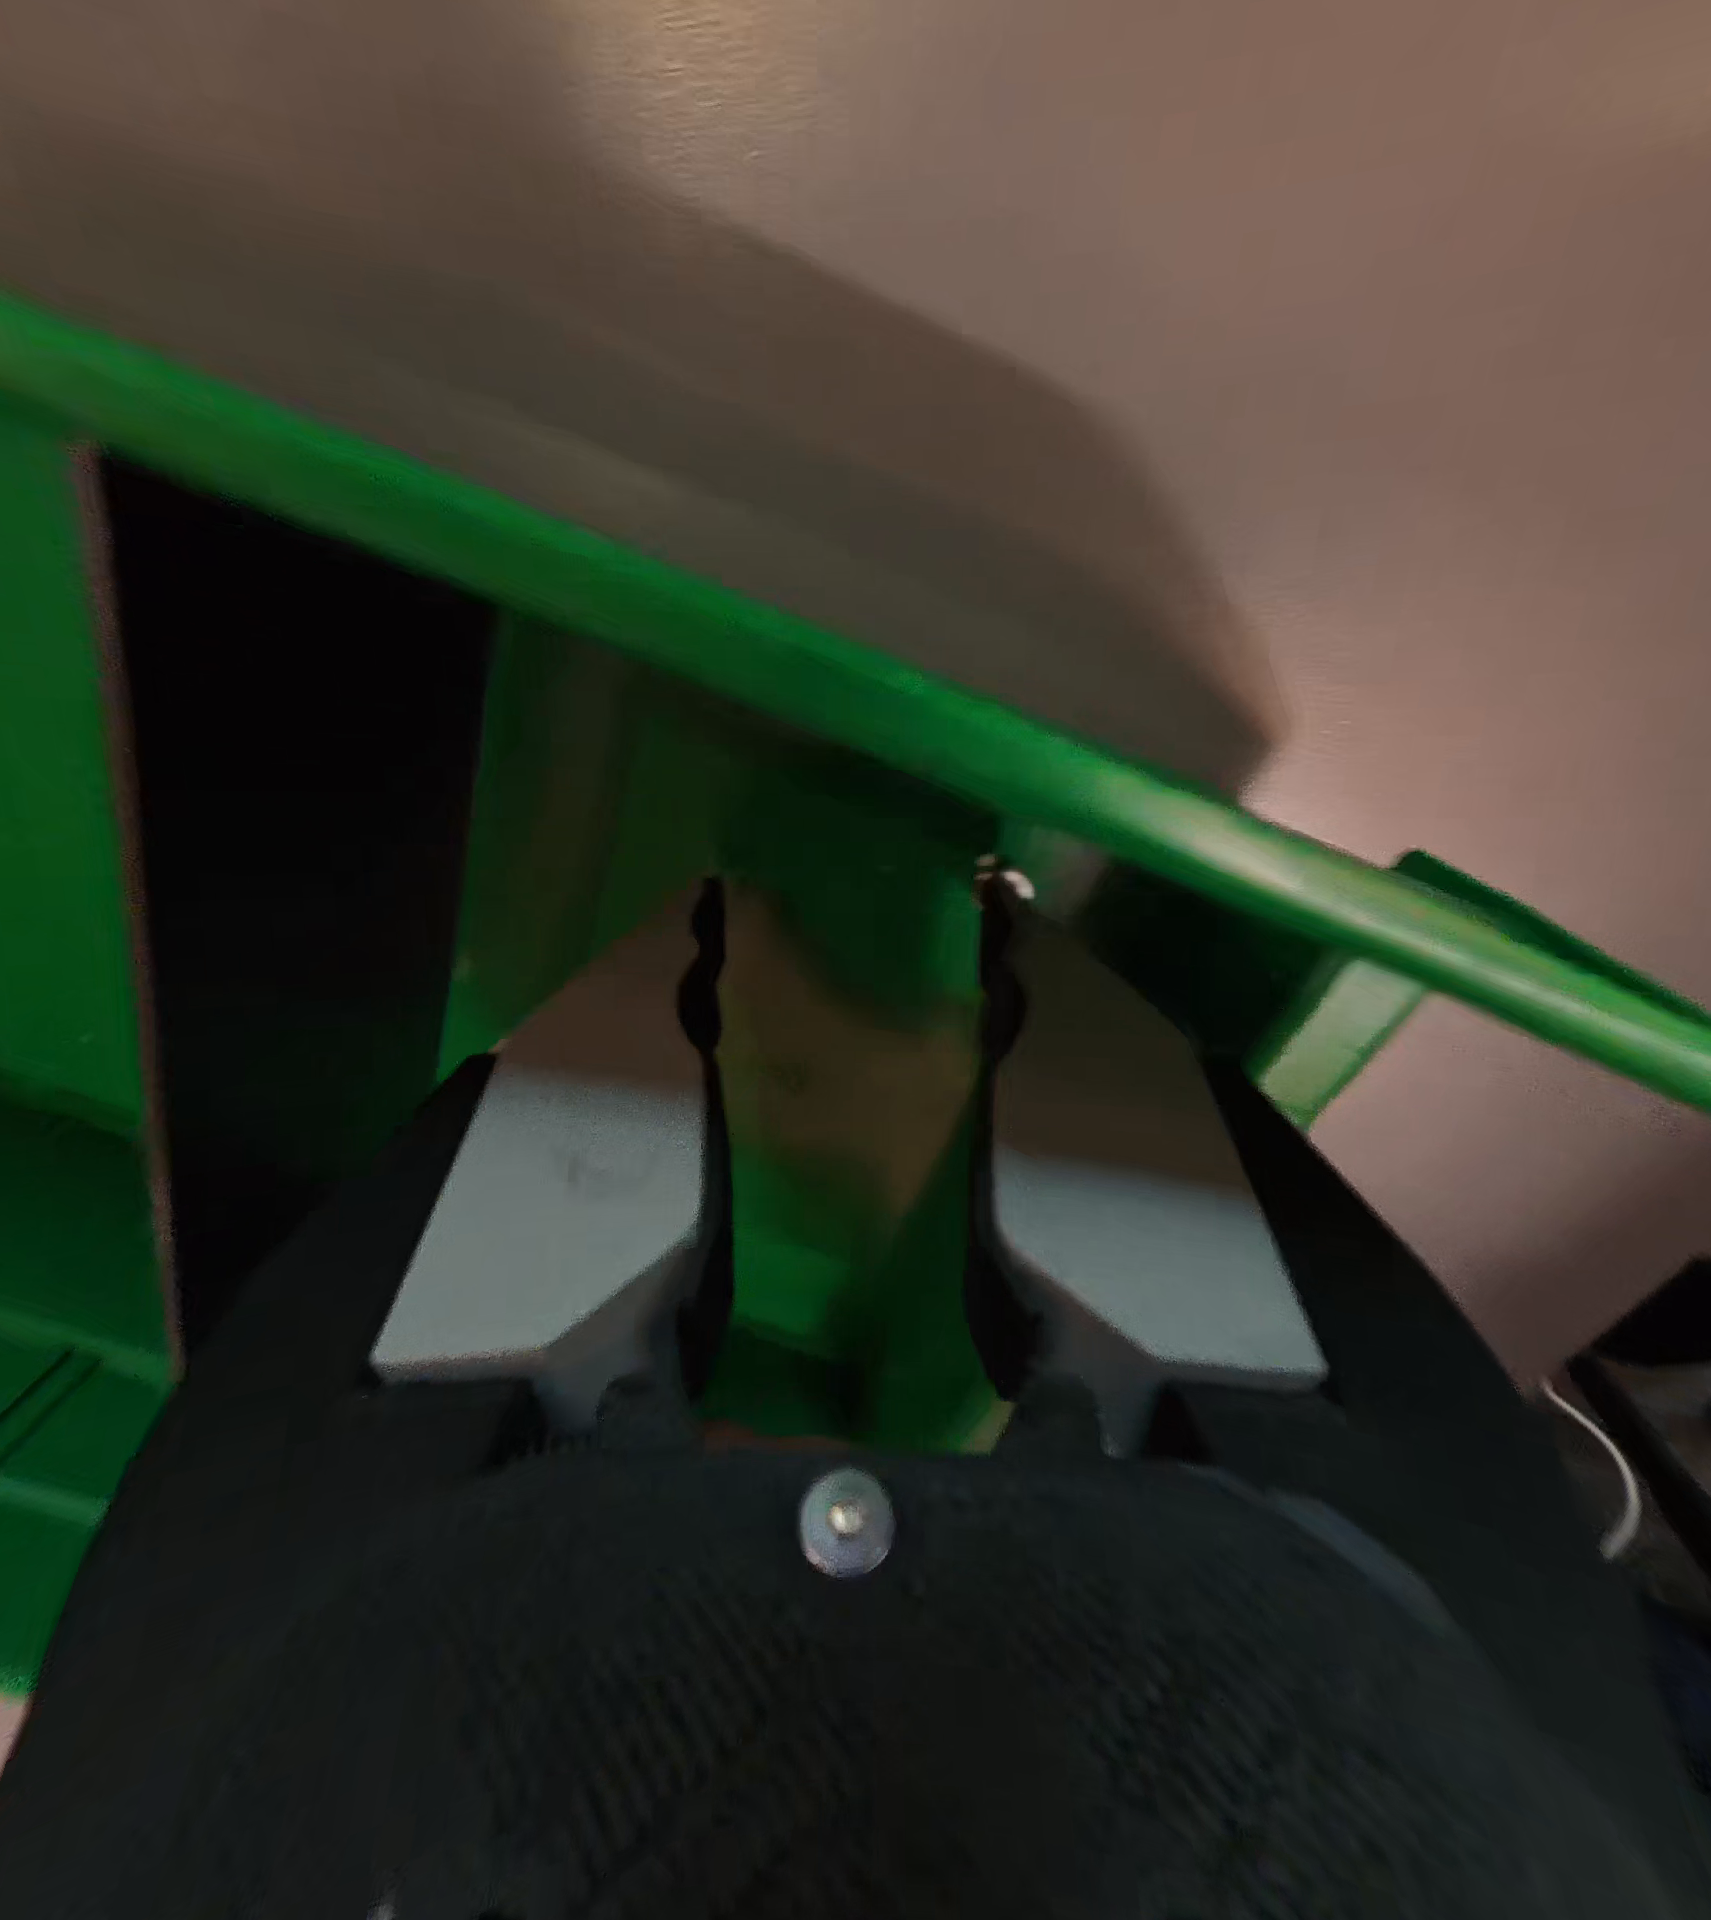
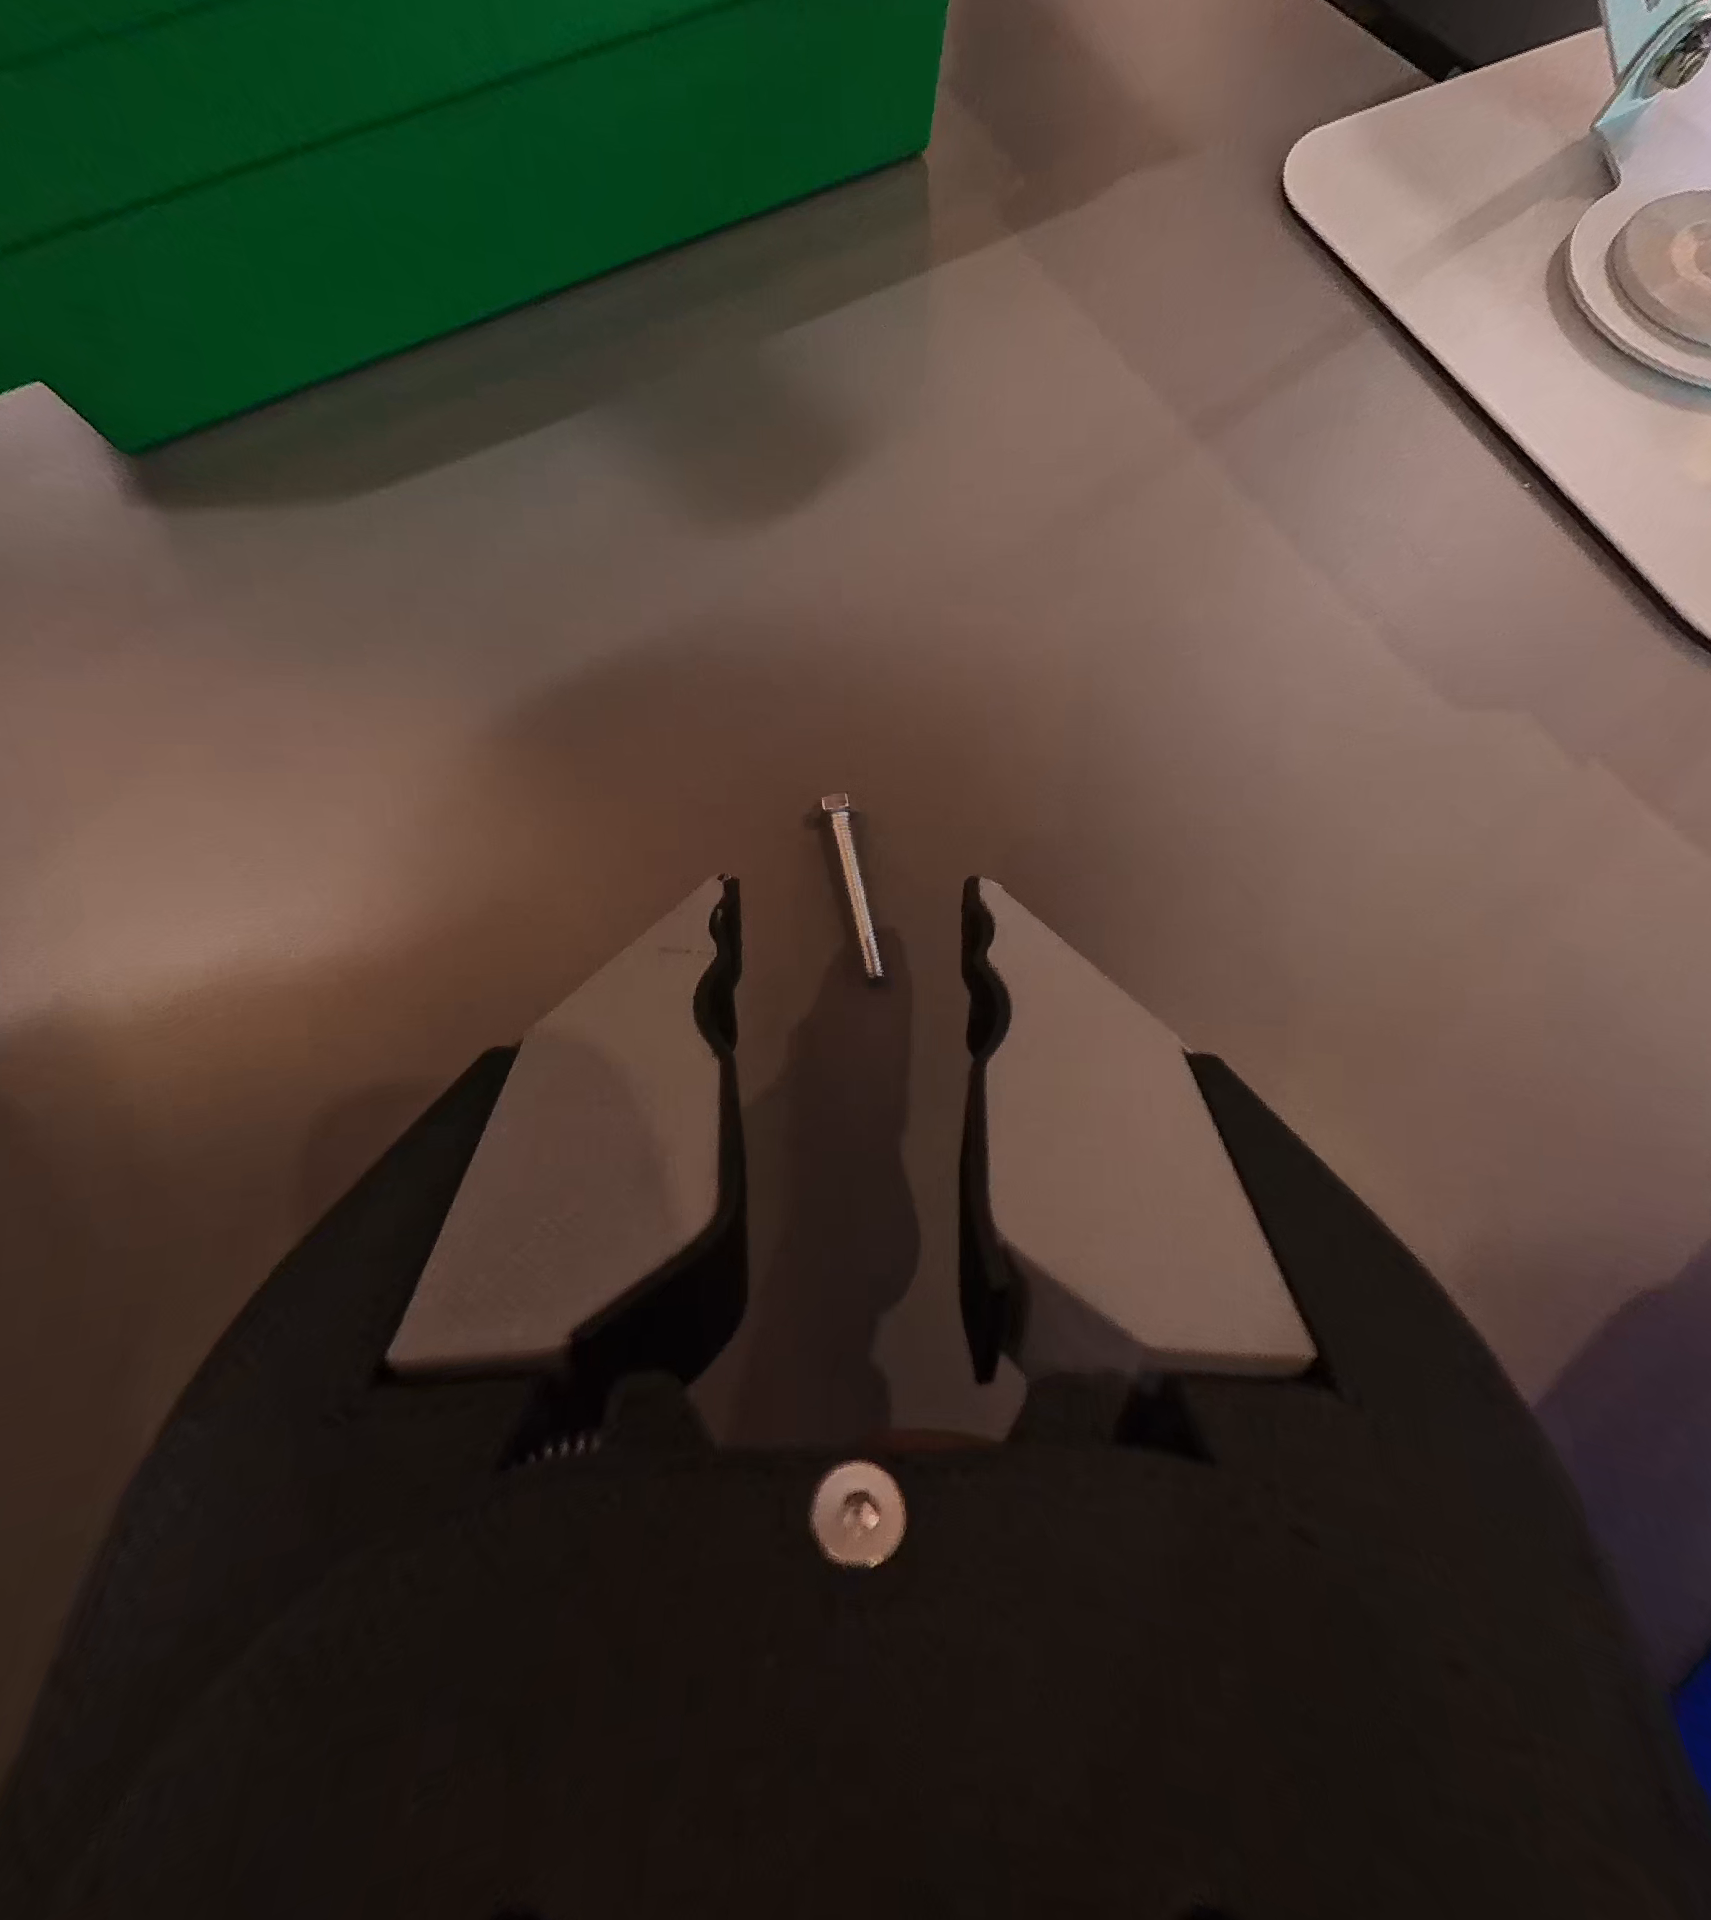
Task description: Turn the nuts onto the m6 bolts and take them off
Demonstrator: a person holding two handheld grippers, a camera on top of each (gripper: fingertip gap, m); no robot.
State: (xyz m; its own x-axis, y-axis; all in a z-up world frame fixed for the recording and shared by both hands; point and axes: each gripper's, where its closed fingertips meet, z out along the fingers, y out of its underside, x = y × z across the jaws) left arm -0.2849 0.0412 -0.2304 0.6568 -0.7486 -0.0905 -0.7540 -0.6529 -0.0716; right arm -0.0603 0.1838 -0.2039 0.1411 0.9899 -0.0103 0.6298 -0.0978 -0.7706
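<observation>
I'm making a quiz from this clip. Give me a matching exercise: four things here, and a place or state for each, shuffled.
Things:
1. bolt
2. green bin
3. white stand base
4. right tongs

Places or states:
A. far right of the table
B. open, holding nothing
C. far left of the table
D. lying flat, loose, between the fingertips

Pairs: 1-D, 2-C, 3-A, 4-B

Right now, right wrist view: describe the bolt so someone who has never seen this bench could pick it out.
Start at the green bin at the far left of the grey table, then come toward the camera to the open right tongs. The bolt lies flat on the table between their tips, head pointing away. It is the only small loose silver piece there, slim and threaded, with no nut on it.
</observation>
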